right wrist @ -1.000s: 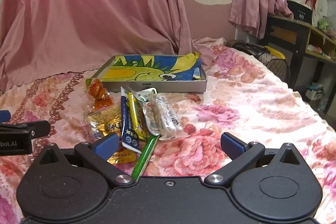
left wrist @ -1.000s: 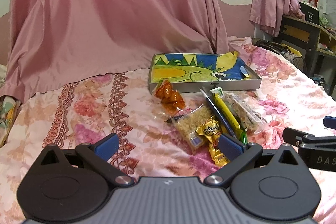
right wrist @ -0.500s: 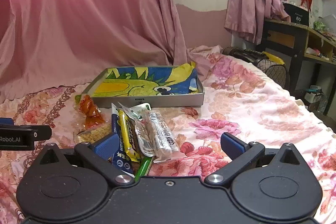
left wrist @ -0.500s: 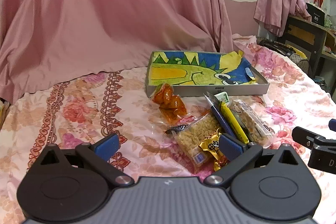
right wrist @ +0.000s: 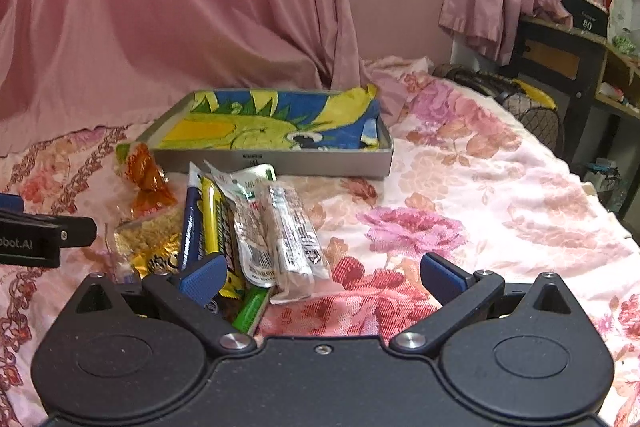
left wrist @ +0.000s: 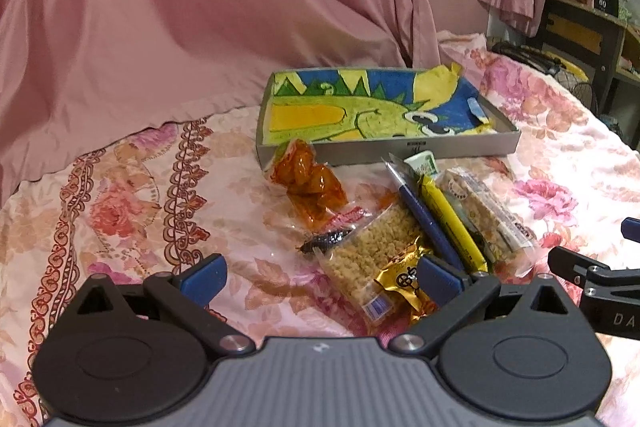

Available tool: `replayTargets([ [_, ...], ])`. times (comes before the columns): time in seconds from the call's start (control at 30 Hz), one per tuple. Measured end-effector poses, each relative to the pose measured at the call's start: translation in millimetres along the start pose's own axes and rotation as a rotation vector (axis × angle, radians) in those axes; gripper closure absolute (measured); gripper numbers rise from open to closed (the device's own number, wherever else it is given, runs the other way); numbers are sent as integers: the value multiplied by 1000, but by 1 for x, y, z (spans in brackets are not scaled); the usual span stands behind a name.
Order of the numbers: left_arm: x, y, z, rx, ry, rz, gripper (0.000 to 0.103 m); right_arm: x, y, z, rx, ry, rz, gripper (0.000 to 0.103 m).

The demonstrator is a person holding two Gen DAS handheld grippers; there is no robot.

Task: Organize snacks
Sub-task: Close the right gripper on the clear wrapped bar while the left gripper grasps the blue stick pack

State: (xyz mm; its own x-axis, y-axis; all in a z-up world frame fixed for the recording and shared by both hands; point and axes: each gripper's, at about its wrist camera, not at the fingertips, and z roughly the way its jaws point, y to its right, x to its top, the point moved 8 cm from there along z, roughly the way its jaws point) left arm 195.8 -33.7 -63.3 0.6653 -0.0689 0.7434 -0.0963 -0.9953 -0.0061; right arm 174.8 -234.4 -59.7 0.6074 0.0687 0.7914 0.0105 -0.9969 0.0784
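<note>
While both grippers' fingers gape empty, only the right view shows the green stick (right wrist: 251,310).

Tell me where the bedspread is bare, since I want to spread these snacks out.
Free: the floral bedspread right of the clear wrapped bars, and the stretch left of the orange packet. Crowded: the snack pile before the tray.

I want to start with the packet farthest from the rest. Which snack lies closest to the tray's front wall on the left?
The orange snack packet: it lies right at the tray front wall's left end, apart from the long stick packets bunched to its right.
</note>
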Motion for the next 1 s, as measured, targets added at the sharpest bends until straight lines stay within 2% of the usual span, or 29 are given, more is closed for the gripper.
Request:
replayTargets([
  [0.2, -2, -3, 11, -21, -28, -1, 0, -1, 8, 15, 29, -19, -28, 1],
  [0.4, -6, 4, 18, -119, -20, 9, 0, 1, 11, 21, 104, -10, -46, 1],
  [0.57, -1, 17, 24, -169, -19, 26, 0, 0, 13, 26, 95, -9, -90, 1],
  [0.73, 8, 35, 35, -222, -22, 40, 0, -5, 10, 39, 86, -18, -152, 7],
  [0.87, 15, 47, 45, -258, -27, 43, 1, -8, 3, 53, 123, -38, -163, 12],
  [1.0, 20, 54, 53, -287, -41, 58, 8, -6, 1, 62, 144, -22, -160, 13],
])
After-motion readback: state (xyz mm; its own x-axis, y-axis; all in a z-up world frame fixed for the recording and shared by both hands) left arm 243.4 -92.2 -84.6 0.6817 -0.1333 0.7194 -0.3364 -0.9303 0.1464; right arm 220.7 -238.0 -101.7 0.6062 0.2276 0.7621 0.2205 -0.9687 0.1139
